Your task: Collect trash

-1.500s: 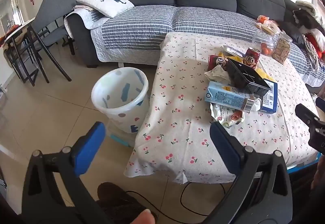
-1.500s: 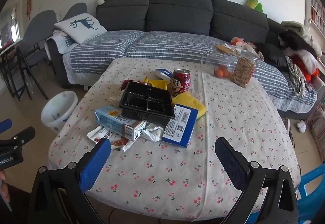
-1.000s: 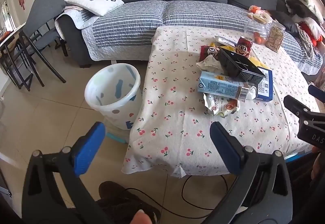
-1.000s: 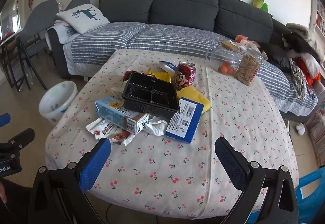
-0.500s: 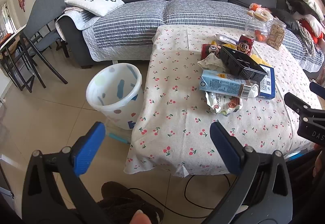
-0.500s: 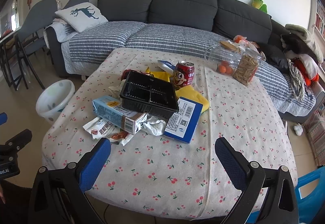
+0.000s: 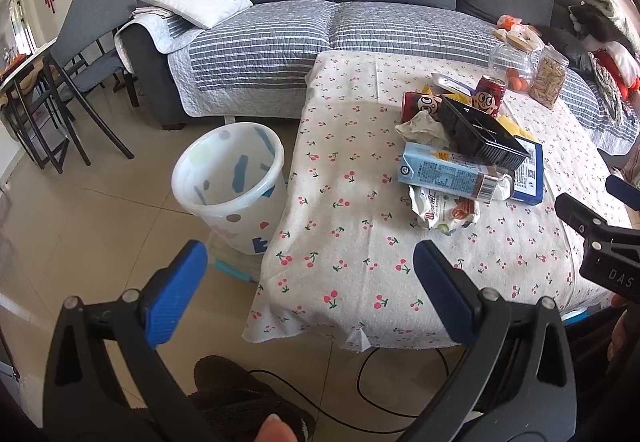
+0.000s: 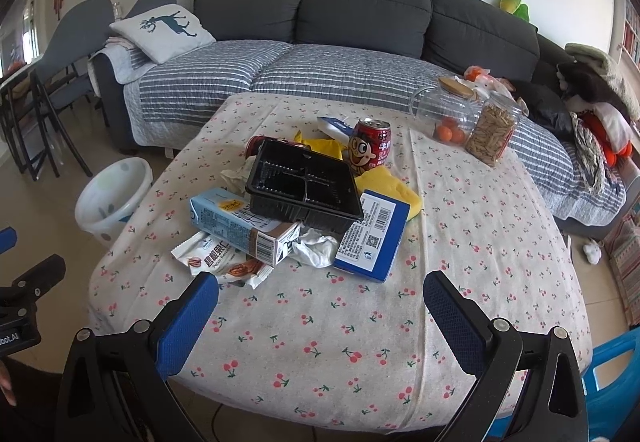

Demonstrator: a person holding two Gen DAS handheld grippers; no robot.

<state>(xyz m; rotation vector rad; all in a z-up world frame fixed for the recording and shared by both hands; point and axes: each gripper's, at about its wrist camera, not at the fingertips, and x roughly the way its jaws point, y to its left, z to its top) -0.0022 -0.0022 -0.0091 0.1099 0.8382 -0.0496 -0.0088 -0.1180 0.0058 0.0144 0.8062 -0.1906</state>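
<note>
Both cameras drifted slightly since 0.5 s ago; trash unmoved. Left gripper (image 7: 306,278) and right gripper (image 8: 320,302) jaws wide apart, empty. Trash pile (image 8: 296,201) at 12 o'clock on table (image 8: 460,242); bin (image 7: 228,181) at 11 o'clock on floor.

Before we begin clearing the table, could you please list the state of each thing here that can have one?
left gripper: open, empty
right gripper: open, empty
trash bin: upright, looks empty
black tray: empty, tilted on the pile
milk carton: lying on its side
red can: upright
snack wrapper: crumpled, under the carton
glass jars: lidded
</note>
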